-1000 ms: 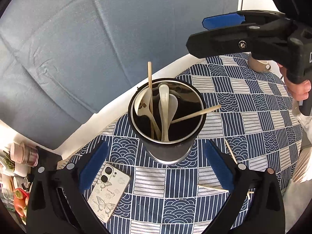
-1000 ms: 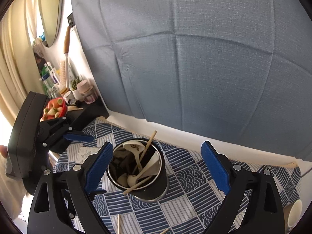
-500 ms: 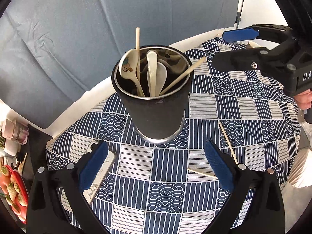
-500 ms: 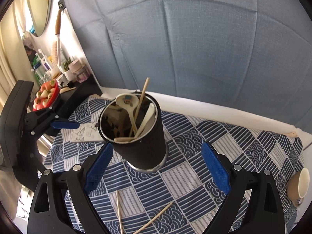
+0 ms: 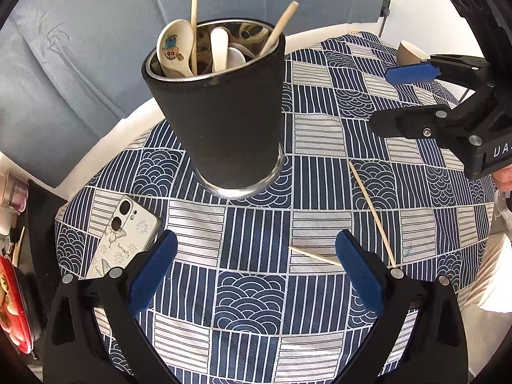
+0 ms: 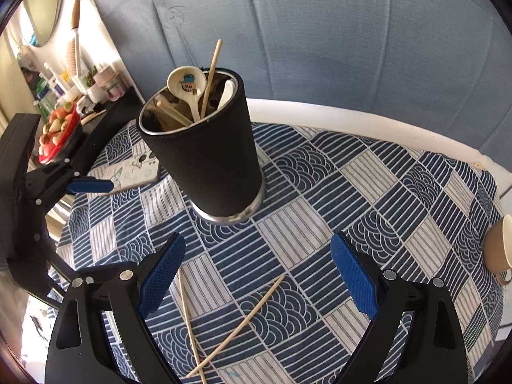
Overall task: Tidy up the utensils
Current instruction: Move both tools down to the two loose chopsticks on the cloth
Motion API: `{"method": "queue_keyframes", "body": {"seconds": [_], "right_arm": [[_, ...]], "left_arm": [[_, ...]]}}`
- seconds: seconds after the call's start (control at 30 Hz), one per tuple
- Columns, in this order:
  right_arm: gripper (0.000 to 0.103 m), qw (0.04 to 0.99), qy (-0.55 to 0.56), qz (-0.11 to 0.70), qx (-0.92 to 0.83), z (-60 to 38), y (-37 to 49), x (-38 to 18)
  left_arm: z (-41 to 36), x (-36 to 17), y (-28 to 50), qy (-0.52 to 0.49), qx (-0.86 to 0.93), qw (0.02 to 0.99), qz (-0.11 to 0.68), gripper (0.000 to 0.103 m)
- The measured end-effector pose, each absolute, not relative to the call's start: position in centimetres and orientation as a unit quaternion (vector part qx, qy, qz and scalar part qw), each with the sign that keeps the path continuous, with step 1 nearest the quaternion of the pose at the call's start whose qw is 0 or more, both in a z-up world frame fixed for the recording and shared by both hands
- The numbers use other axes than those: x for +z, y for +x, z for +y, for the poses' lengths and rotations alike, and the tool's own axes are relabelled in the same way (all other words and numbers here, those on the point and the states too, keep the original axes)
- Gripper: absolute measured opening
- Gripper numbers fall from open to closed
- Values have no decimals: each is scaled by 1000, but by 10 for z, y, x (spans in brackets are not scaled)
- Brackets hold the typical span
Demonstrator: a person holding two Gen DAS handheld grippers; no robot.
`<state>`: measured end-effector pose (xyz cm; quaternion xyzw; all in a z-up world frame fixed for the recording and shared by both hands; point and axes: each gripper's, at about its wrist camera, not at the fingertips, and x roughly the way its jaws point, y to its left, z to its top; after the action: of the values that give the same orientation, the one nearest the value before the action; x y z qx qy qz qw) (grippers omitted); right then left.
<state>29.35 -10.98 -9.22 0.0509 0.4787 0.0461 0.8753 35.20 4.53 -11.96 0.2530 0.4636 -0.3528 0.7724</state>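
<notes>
A black utensil cup (image 5: 224, 108) with a steel rim and base stands upright on the blue-and-white patterned tablecloth (image 5: 256, 288), toward the far side of the table. Contents observed: a cream spoon with a cartoon print (image 5: 174, 48) leaning at the left of the rim, at least one plain white spoon (image 5: 219, 48) near the middle, and two wooden chopsticks (image 5: 278, 28) projecting above the rim. Two further loose chopsticks (image 6: 236, 323) lie on the cloth in front of the cup, crossing one another near their lower ends in the right wrist view; neither touches the cup. The left gripper (image 5: 256, 275) has its blue-padded fingers spread wide with nothing between them, positioned in front of the cup and apart from it; its right finger covers the near end of one loose chopstick in its own view. The right gripper (image 6: 256, 281) is likewise spread wide and empty, with the loose chopsticks lying on the cloth between and below its fingers; whether it touches them cannot be told. A phone in a white butterfly case (image 5: 124, 233) lies flat to the left of the cup. A beige mug (image 6: 499, 246) lies tipped near the right edge of the table. A red container of fruit (image 6: 57, 131) sits on a dark side shelf at far left
</notes>
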Motion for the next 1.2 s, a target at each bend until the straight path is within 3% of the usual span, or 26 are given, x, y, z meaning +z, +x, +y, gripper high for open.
{"method": "queue_keyframes", "body": {"seconds": [0.9,1.2], "right_arm": [[88,811,47,583,13,-98,255,-208],[96,808,7,589,6,-91,252,-216]], "left_arm": [[51,-172,335,238,-310,759,521,97],[30,-186,331,223,-296,758,536,97]]}}
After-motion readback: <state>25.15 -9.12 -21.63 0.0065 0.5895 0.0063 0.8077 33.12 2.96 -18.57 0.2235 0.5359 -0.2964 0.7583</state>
